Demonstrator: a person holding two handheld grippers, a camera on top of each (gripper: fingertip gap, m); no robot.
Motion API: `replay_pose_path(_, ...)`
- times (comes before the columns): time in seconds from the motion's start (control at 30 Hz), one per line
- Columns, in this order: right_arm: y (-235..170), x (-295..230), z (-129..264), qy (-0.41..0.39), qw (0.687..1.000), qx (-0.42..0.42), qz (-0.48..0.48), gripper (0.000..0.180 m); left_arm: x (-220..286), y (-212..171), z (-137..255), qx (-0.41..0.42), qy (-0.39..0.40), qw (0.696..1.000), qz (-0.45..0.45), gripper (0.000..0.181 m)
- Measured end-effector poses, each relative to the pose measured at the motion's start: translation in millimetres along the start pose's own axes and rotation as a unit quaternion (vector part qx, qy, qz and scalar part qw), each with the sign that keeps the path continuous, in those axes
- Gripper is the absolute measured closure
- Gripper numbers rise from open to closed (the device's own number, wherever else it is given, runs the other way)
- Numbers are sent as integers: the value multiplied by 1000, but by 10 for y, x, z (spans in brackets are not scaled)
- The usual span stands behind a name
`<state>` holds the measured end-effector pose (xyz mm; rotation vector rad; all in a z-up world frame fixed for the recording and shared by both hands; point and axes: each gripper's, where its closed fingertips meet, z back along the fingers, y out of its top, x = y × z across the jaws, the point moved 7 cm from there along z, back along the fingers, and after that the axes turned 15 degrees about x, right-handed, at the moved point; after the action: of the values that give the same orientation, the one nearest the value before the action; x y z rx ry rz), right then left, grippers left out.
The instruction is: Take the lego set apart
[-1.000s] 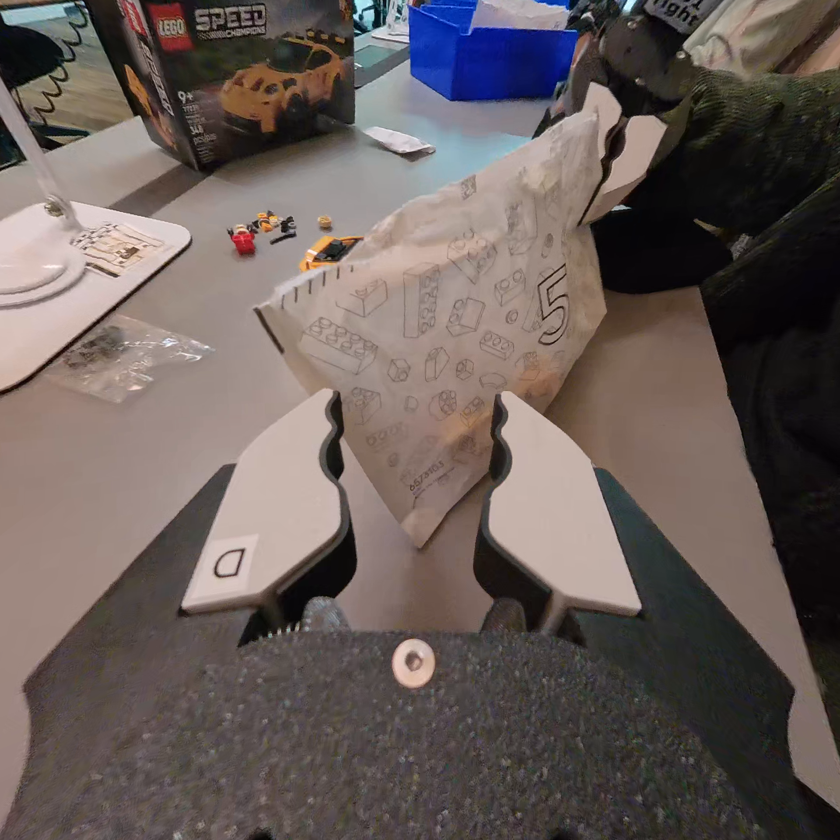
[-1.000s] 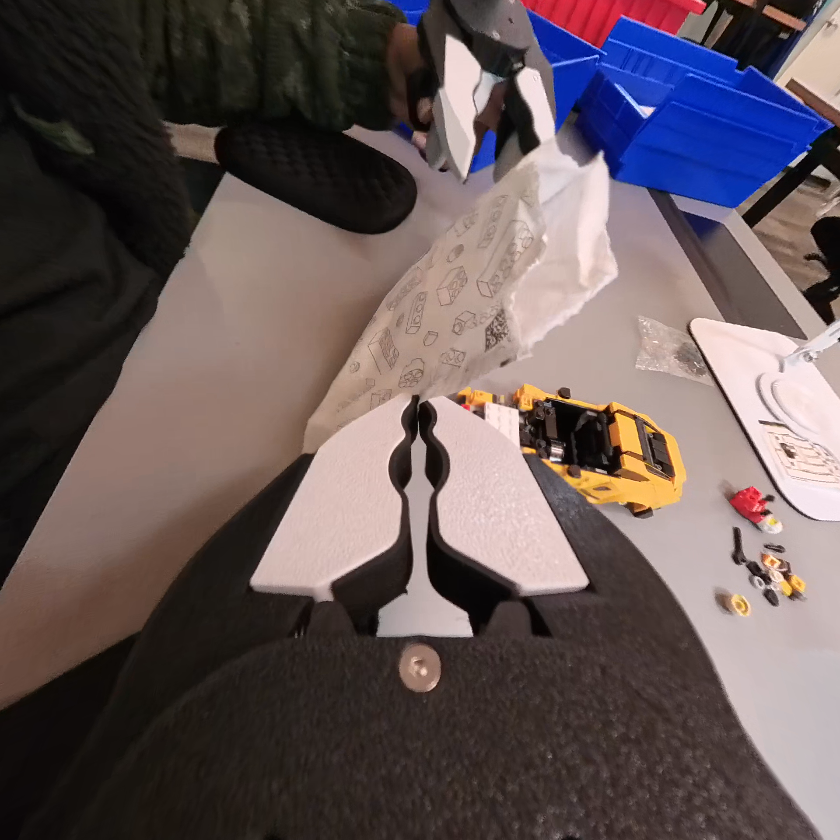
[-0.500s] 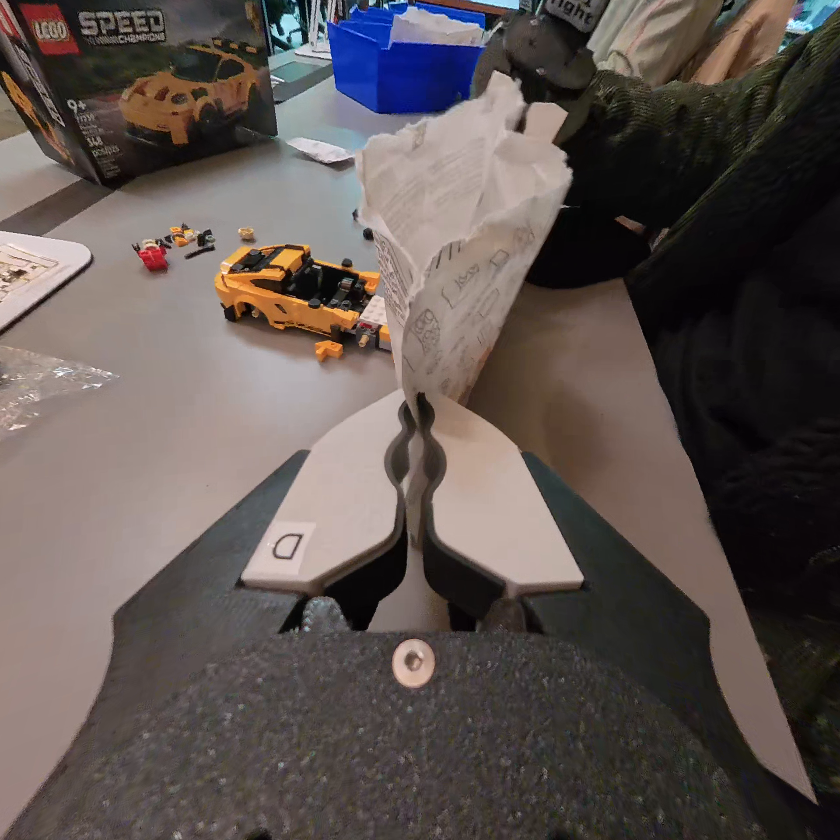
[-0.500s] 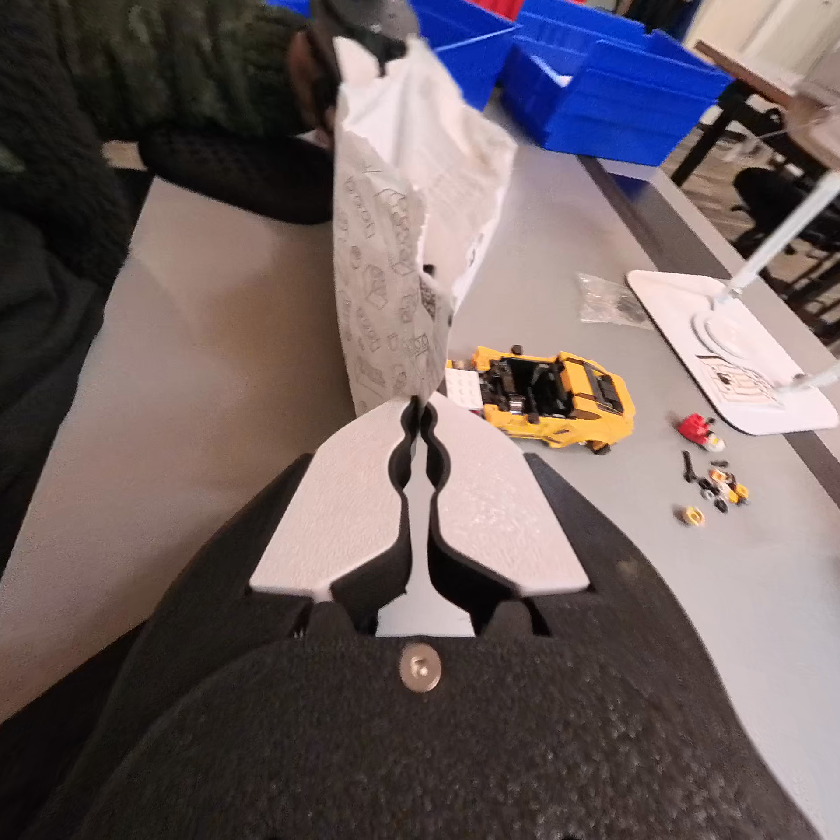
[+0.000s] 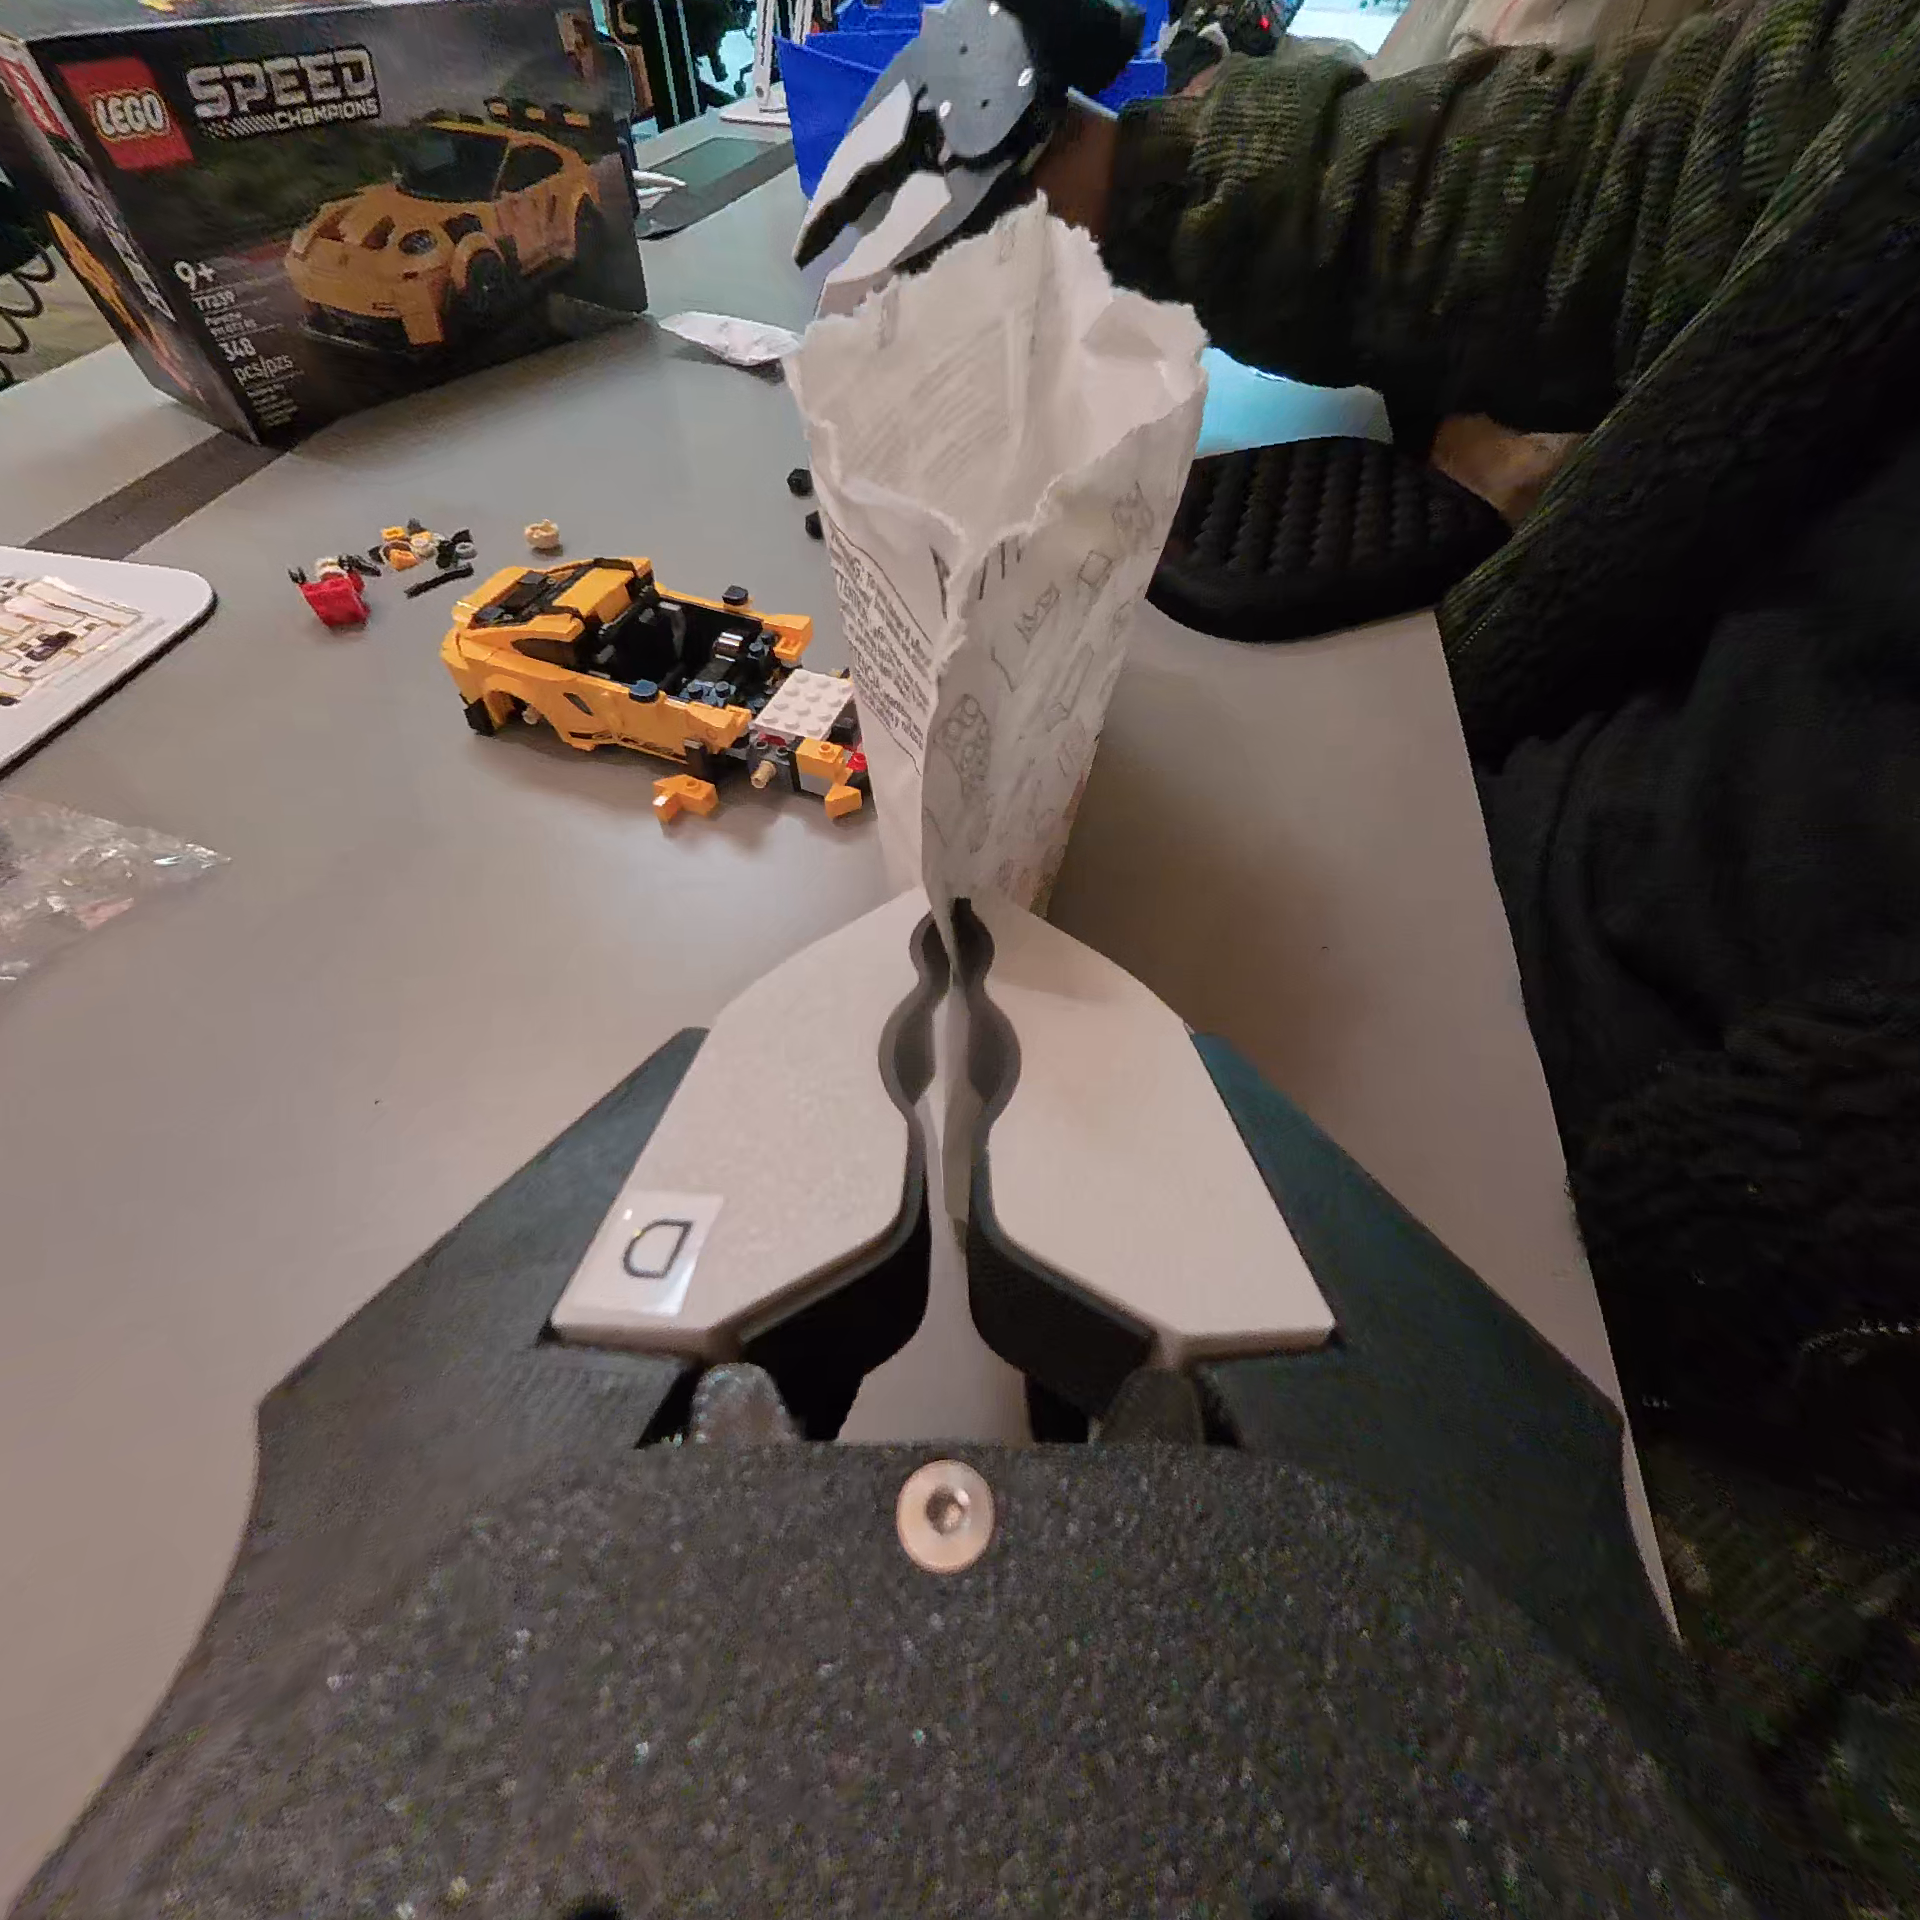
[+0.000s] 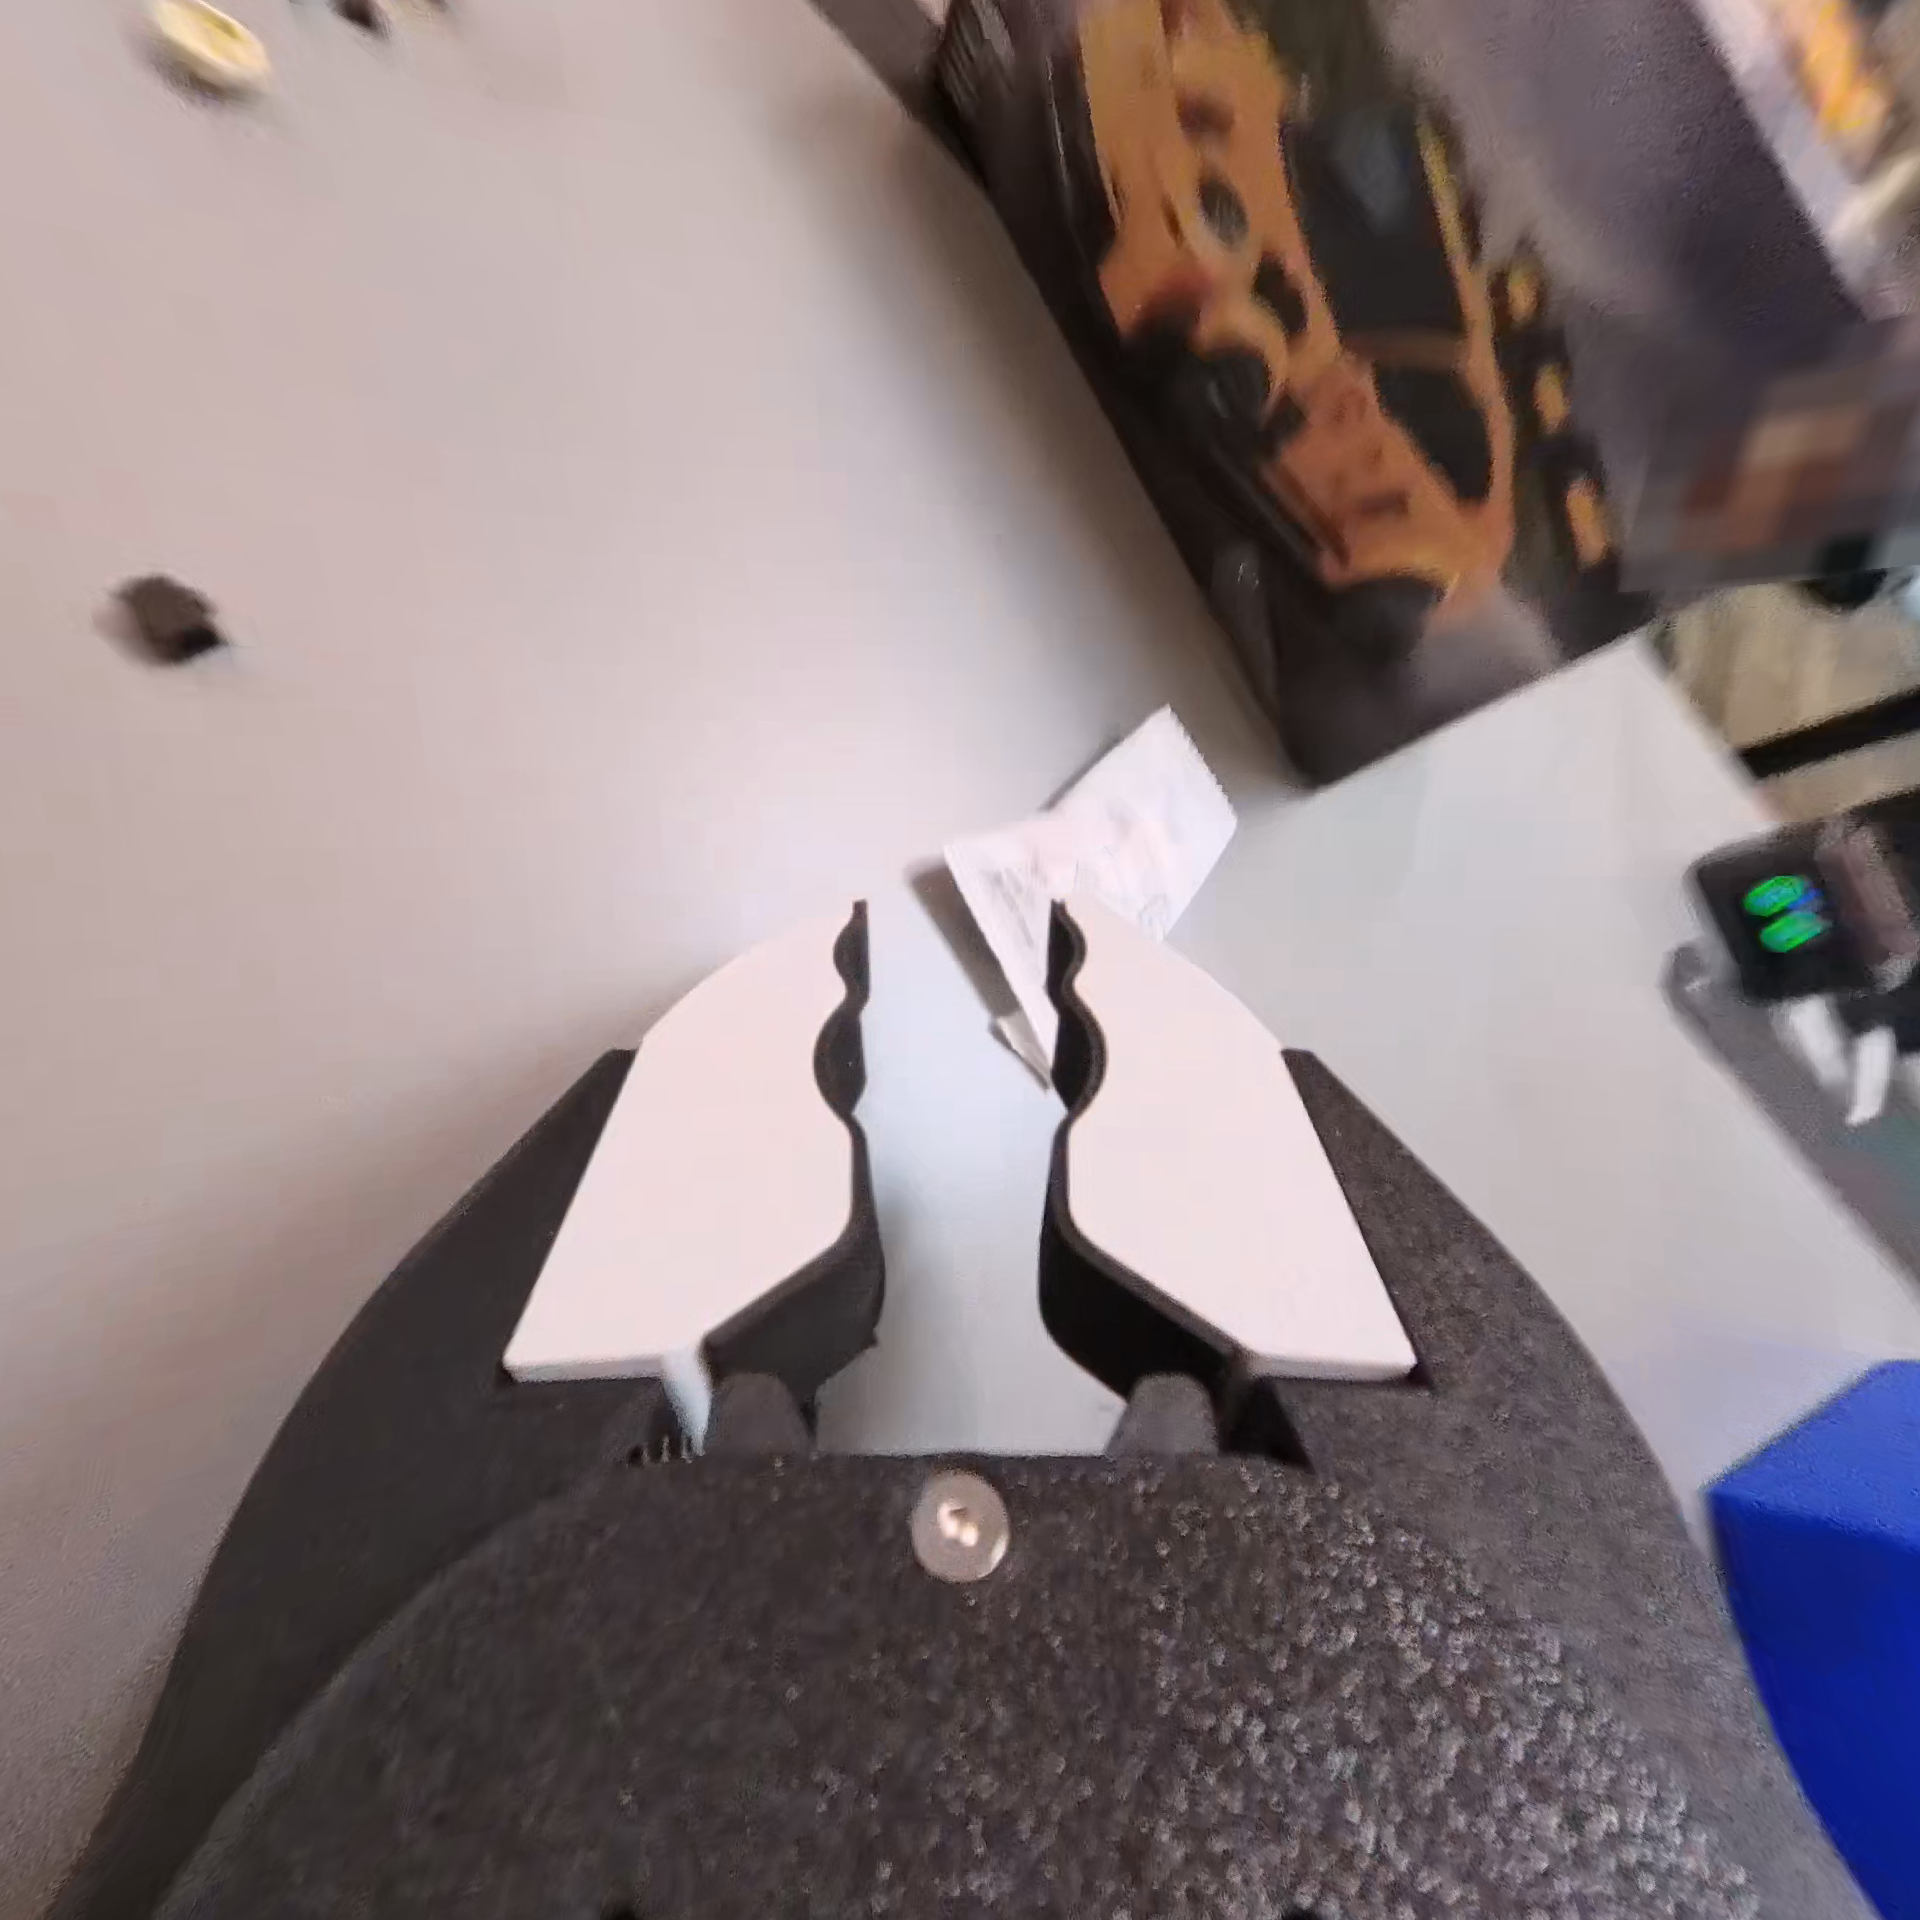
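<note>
My left gripper point(image 5: 951, 920) is shut on the bottom corner of a white printed paper bag point(image 5: 1018, 582). The bag stands upright with its torn top open. The partly stripped yellow lego car point(image 5: 623, 665) lies on the grey table to the left of the bag. Several small loose lego pieces point(image 5: 395, 561) lie beyond the car. My right gripper point(image 6: 956, 914) is open and empty. In the left wrist view it point(image 5: 883, 197) hovers just above the bag's top edge. Its own view is blurred and looks down at a scrap of white paper point(image 6: 1112, 842) on the table.
The lego box point(image 5: 343, 197) stands at the back left and also shows in the right wrist view point(image 6: 1403, 312). A white lamp base point(image 5: 62, 634) and a clear plastic bag point(image 5: 73, 873) are at the left. A blue bin point(image 6: 1818, 1507), a black padded rest point(image 5: 1320, 520) and a person's green sleeve point(image 5: 1507, 208) are on the right. The left gripper's tips are roughly 50 cm from the right gripper's. From my left tips it is roughly 20 cm to the partly stripped yellow lego car point(image 5: 623, 665); from my right, 30 cm.
My left gripper shut on the bag's bottom corner and has kept hold. My right gripper let go of the bag's top, opened and swung toward the box.
</note>
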<state>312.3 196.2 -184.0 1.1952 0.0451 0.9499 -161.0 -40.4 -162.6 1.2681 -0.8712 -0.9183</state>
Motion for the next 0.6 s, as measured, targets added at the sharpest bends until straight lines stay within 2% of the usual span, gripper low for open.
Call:
replay_pose_path(0.07, -121, 122, -99, 11, 997, -24, -77, 136, 11, -9, -10, 1, -1, 1000, 2, 180)
replay_pose_path(0.13, -160, 283, -154, 14, 988, -23, -154, 135, 17, -15, -17, 4, -4, 1000, 5, 180)
replay_pose_path(0.23, -251, 511, -265, 34, 958, -61, -277, 115, 5, -17, -28, 6, -7, 1000, 10, 180)
replay_pose_path(0.3, -311, 613, -354, 47, 939, -80, -330, 112, 0, -21, -30, 8, -9, 1000, 12, 180)
replay_pose_path(0.4, -378, 643, -493, 52, 929, -114, -348, 113, 18, -27, -21, 10, -18, 1000, 6, 180)
replay_pose_path(0.5, -350, 619, -569, 47, 933, -127, -333, 132, 62, -35, -1, 11, -48, 999, 9, 180)
replay_pose_path(0.6, -291, 524, -588, 62, 941, -122, -311, 135, 99, -36, 22, 9, -73, 997, 10, 180)
